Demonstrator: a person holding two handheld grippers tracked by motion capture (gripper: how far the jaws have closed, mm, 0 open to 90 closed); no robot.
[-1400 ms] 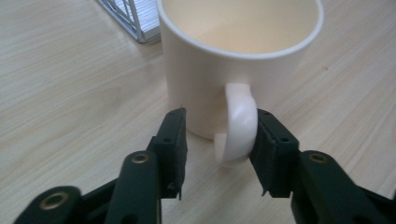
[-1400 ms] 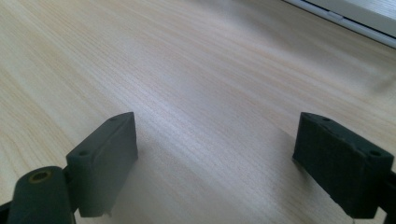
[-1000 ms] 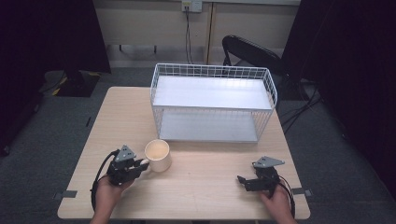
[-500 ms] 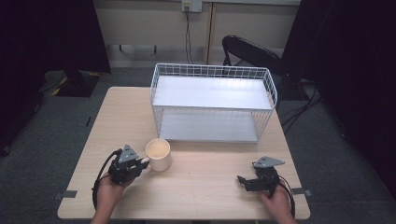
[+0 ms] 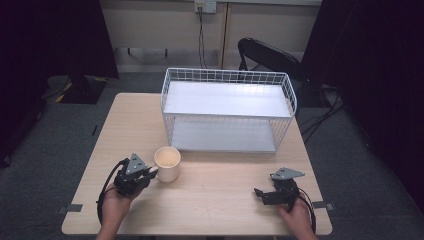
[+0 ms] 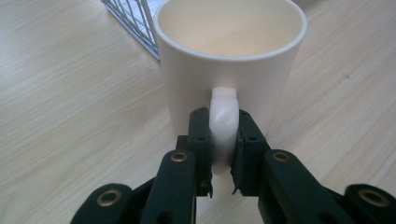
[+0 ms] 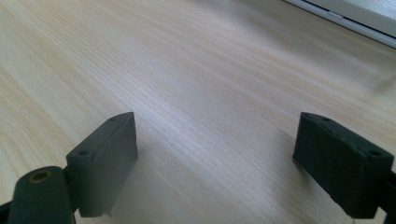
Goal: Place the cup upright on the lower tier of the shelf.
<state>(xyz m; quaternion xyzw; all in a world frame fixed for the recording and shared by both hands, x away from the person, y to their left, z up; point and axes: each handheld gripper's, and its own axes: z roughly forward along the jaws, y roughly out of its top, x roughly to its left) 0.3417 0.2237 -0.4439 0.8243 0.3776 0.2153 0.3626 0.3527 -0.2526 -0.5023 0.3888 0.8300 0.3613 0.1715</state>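
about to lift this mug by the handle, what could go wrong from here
The left gripper pinches only the mug's thin handle, so the mug may swing or slip on lifting. The wire rack stands close behind it, so a forward swing could knock it.

Looking along the right gripper [image 7: 215, 158], its two black jaws stand wide apart, one coming up at about 8 o'clock and the other at about 4 o'clock, with nothing between them. Under them is just the light wood table [image 7: 187, 70], grain running on a diagonal. Up at 1 o'clock there's a pale edge, too blurry to make out.
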